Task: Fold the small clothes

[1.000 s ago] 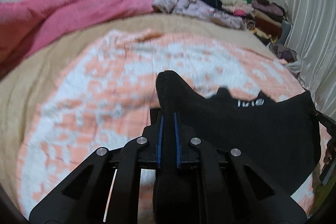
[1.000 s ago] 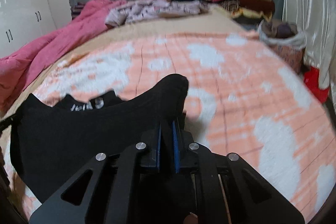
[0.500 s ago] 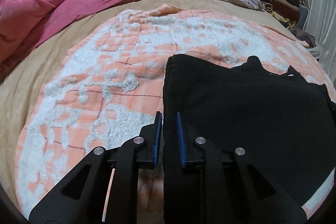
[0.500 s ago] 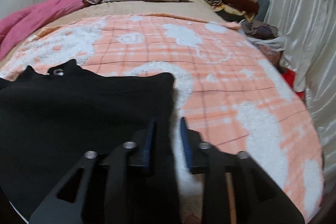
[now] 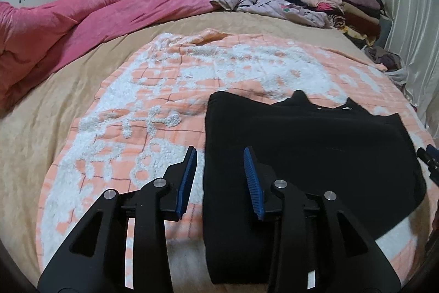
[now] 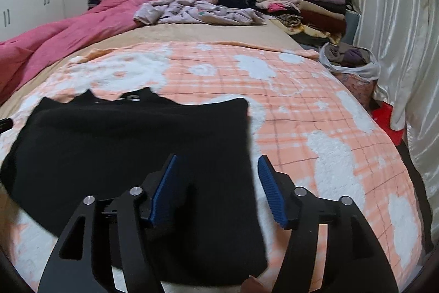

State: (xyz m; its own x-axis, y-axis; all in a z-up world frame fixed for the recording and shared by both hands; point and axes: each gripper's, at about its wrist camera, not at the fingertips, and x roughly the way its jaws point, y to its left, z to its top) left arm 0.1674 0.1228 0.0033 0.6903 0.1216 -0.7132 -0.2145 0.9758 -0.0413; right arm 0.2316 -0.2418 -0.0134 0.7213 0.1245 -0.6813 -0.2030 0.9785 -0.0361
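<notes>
A small black garment point(image 5: 307, 155) lies flat, folded over, on the orange-and-white blanket point(image 5: 153, 106); it also shows in the right wrist view point(image 6: 131, 144). My left gripper point(image 5: 221, 155) is open and empty, its jaws straddling the garment's left edge just above it. My right gripper point(image 6: 216, 161) is open and empty, its jaws straddling the garment's right edge. A white logo peeks out at the garment's far edge point(image 6: 130, 98).
A pink duvet point(image 5: 82, 15) lies at the left and back of the bed. Loose lilac clothes point(image 6: 192, 10) and a stack of folded clothes point(image 6: 307, 7) sit at the head. A bag of clothes point(image 6: 348, 59) and a curtain point(image 6: 397, 45) stand at the right.
Both grippers held the garment's corners lifted, lowered it flat onto the blanket, then opened and let go. They have drawn back slightly.
</notes>
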